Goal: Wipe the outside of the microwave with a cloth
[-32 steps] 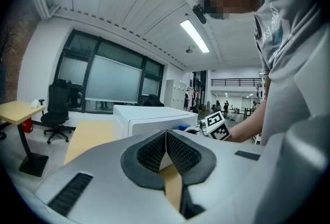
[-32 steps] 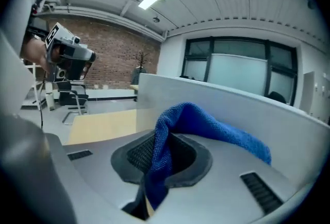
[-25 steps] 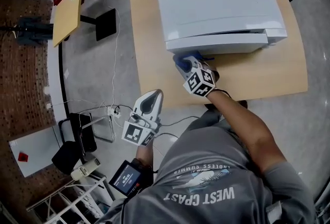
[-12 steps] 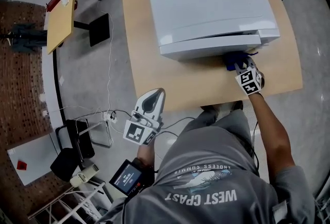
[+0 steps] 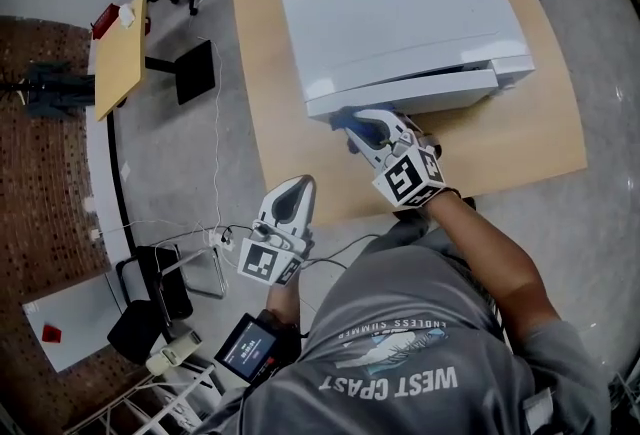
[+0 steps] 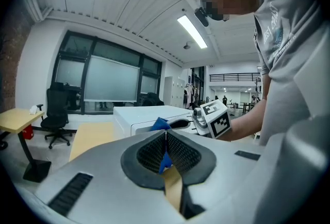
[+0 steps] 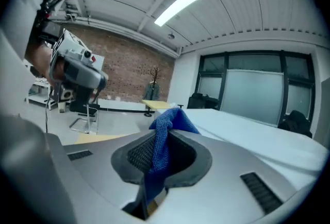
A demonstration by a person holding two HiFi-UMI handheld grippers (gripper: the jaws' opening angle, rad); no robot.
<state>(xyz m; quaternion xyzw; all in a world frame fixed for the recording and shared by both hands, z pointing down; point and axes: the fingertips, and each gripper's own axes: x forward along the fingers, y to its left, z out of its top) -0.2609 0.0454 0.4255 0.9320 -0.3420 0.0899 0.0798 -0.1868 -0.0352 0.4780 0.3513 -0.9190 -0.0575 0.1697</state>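
Moved back left — blue cloth (image 5: 352, 119) (bunched) against microwave (image 5: 400, 13).

Long ceiling strip lights (image 6: 192, 31) flood my room evenly and glare white in both gripper views, whose fisheye edges bend into black corners, while my head view is sharp, with soft shadow on the bench (image 5: 270, 103) under the microwave (image 5: 400, 18).
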